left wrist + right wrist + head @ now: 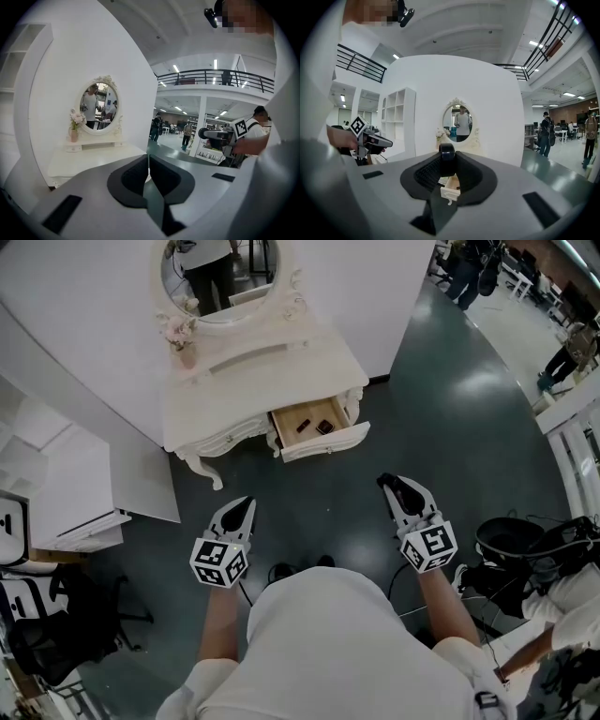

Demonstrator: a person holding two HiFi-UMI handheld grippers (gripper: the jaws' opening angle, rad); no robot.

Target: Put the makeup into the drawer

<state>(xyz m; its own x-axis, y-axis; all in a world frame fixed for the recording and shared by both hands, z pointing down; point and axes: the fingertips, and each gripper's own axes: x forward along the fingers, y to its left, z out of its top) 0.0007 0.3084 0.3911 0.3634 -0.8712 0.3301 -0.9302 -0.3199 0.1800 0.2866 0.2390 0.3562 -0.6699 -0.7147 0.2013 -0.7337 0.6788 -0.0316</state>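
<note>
head view looks down on a dark green floor (422,418) with the person standing well back from a white surface (281,371) set against the wall. an oval mirror (220,277) and a small vase (183,343) of flowers stand on it. below its right end the wooden drawer (326,442) is pulled out, and two small dark pieces (314,426) already lie inside it.

both claws are held out in front of the body, well apart from the drawer and pointing toward it. the left claw (242,510) has its pads together with nothing between them. the right claw (389,486) is narrowed onto the makeup (446,158), a dark rounded piece pinched up near the pad tips. in the right gripper view the open drawer sits just below that piece, so the aim looks already lined up.

the step in hand appears to be the carry to the drawer. to do it well, the person would step in and keep the right claw's grip firm, since a piece held so close to the tips could slip if the claw tilts. the claw should come over the drawer's front edge and sink low to bare wood beside the pieces already there. it should let go only when the makeup is near the bottom. the left claw is best kept off to its own side, clear of the path.
</note>
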